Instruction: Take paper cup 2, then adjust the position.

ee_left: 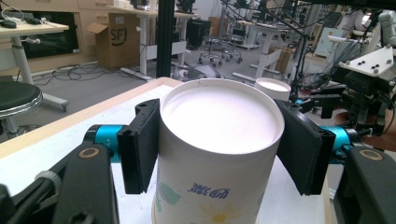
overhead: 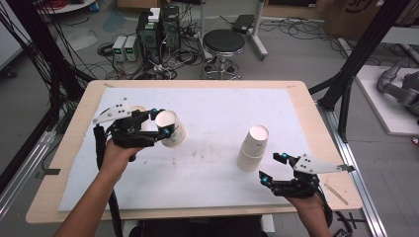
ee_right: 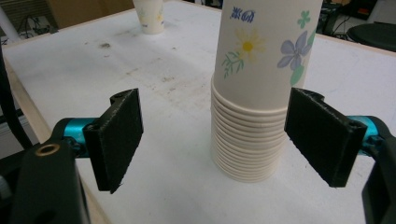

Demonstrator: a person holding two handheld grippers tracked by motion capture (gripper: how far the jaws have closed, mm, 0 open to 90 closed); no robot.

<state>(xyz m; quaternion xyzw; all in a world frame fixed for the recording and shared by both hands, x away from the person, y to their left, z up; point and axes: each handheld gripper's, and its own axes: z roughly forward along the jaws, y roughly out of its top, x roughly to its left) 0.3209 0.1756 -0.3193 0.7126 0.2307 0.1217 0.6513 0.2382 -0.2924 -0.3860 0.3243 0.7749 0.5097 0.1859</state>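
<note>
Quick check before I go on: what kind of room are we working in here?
Most likely a robotics lab or workshop. Computer towers and tangled cables sit on the floor behind the table, and more workbenches stand in rows beyond.

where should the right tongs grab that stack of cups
Around the band of nested rims low on the stack of cups, coming level from the person's side. The right tongs already stand open either side of it; the round, upside-down stack offers no handle.

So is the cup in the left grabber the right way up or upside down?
Upside down. The cup shows its flat white bottom on top, its printed writing is flipped, and the left gripper squeezes both its sides.
</note>
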